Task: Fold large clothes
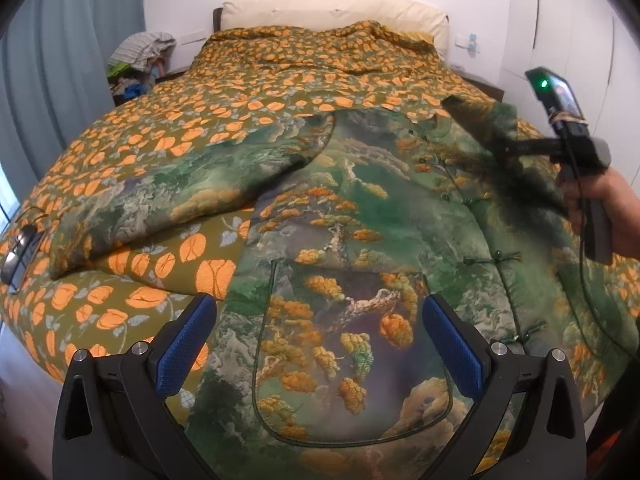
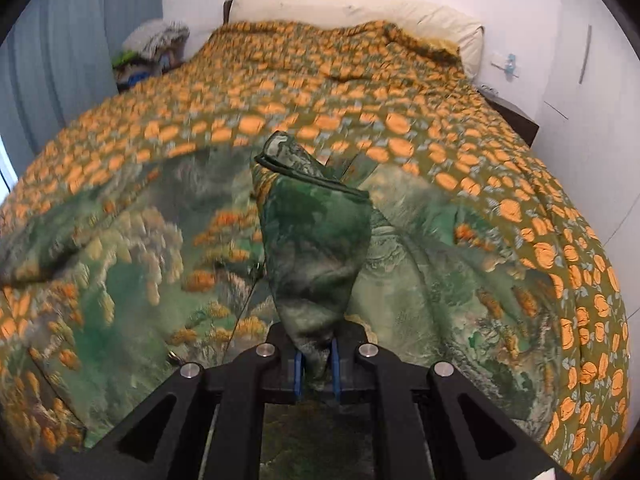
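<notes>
A large green jacket [image 1: 360, 208] with a printed landscape of orange trees lies spread on the bed, front up, with knot buttons down its right side and a pocket near me. Its left sleeve [image 1: 168, 196] lies out to the left. My left gripper [image 1: 318, 344] is open and empty, just above the pocket. My right gripper [image 2: 317, 368] is shut on the jacket's right sleeve [image 2: 316, 248] and holds it lifted above the jacket body [image 2: 160, 248]. In the left wrist view the right gripper [image 1: 516, 148] shows at the far right with the sleeve hanging from it.
The bed [image 1: 280, 76] is covered by an olive quilt with orange flowers. A cream headboard cushion [image 1: 332, 10] is at the back. A pile of clothes [image 1: 140, 60] sits at the back left by blue curtains. A dark device [image 1: 20, 252] lies at the bed's left edge.
</notes>
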`<state>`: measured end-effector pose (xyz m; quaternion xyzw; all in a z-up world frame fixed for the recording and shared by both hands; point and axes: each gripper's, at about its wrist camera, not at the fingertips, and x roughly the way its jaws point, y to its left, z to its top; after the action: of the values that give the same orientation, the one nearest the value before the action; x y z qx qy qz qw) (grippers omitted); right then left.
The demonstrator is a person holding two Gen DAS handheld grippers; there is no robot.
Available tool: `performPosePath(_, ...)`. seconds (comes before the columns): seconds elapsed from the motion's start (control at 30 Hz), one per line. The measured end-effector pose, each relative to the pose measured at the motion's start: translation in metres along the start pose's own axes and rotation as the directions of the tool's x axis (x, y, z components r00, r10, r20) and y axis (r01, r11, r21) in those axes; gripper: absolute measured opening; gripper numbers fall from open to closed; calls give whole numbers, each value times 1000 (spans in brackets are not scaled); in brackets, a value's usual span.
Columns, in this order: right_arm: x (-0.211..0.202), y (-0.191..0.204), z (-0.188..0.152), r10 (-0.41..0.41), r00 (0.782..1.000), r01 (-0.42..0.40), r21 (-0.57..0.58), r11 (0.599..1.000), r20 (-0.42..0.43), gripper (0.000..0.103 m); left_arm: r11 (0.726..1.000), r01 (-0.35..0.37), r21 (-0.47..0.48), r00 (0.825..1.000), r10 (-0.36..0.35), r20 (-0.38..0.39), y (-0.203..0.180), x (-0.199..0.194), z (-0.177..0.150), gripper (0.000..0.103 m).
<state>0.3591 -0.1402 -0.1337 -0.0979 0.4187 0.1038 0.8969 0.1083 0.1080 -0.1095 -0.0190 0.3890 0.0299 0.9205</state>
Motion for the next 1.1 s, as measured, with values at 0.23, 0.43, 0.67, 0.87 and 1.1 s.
performPosePath(0.23,20,11,-19,8,998,-12,-62,998,-63,16,1000,-8,10,1000,8,-13,0,3,-2,103)
performPosePath(0.43,16,17,-40,133,984,-145,-96,985,-114,58,1000,-11,12,1000,12,-18,-1,5,-3,103)
performPosePath(0.67,-48,-49,-51,237,971,-237,83,968,0,58,1000,-6,3,1000,6,-23,-2,8,-2,102)
performPosePath(0.87,-48,-180,-48,70,997,-82,378,922,45,58,1000,-6,0,1000,6,-29,-3,12,0,103)
performPosePath(1.1,34,-193,-67,114,981,-55,338,940,-158,58,999,-20,25,999,21,-46,-8,16,-3,103)
